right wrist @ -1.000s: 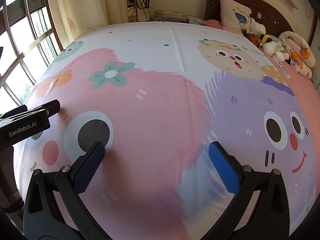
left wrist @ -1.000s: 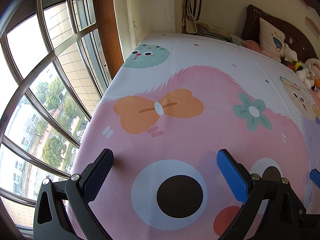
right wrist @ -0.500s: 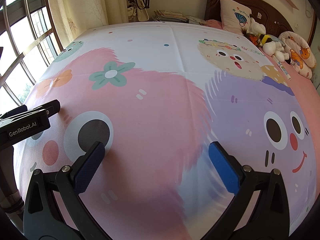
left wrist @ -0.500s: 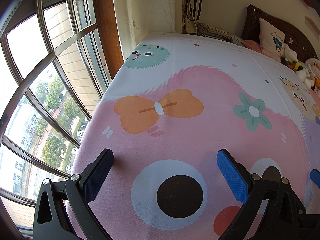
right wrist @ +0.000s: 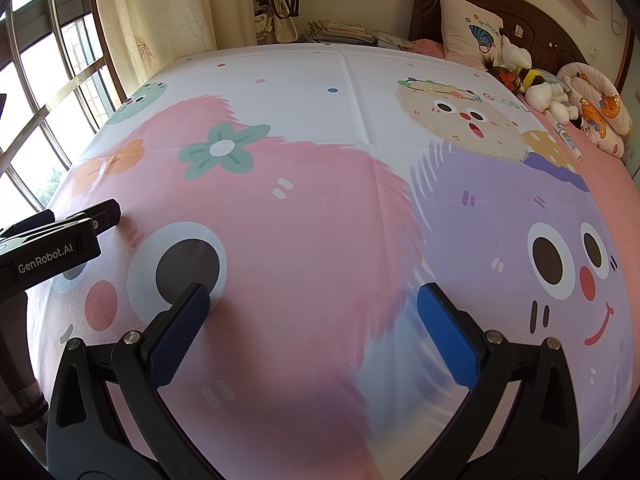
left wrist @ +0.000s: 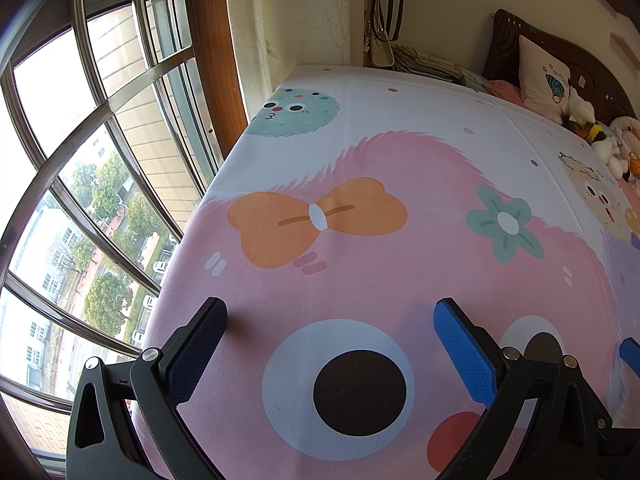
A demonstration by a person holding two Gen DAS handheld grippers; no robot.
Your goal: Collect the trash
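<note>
Both claws are wide open and empty over the bed [right wrist: 360, 92]: left claw [left wrist: 330, 322], right claw [right wrist: 312, 304]. No trash visible anywhere on the sheet, so I can't judge weight or a grip spot yet.

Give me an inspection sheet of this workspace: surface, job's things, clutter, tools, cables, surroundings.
Surface: bed under a cartoon-print cover, smooth and flat.
Job's things: nothing seen; no trash visible on the cover.
Clutter: plush toys, a pillow and a marker pen at the headboard end; stacked books beyond the bed.
Tools: left tool open, empty; right tool open, empty; both low over the cover.
Cables: nothing seen.
Surroundings: barred window, curtain, hanging bag.
</note>
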